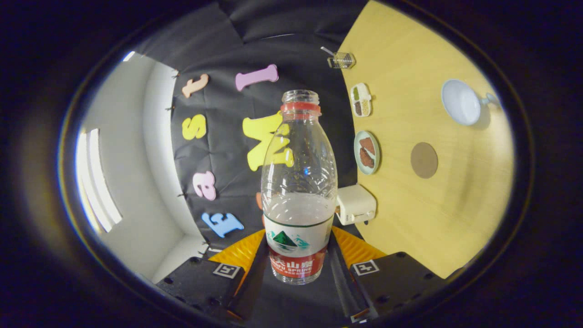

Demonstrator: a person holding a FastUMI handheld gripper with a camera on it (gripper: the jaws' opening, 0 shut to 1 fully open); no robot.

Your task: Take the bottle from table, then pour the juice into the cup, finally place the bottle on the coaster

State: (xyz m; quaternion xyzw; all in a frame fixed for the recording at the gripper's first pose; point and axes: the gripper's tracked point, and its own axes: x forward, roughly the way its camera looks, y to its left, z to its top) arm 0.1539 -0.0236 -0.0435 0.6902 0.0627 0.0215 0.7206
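- the gripper [297, 255] was clamped on the uncapped bottle [298, 182], both fingers pressing its labelled base, held off the table [455, 218].
- liquid remained in it; the view was rolled sideways.
- the cup [461, 102] and coaster [424, 160] lay well apart from the bottle; pouring and placing seemingly remained.

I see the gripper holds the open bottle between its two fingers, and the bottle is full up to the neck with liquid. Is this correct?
Not quite. In the gripper view the gripper does hold the uncapped bottle between its two fingers, but the bottle is not full to the neck. The liquid reaches only a little above the label, well under half; the upper part is empty.
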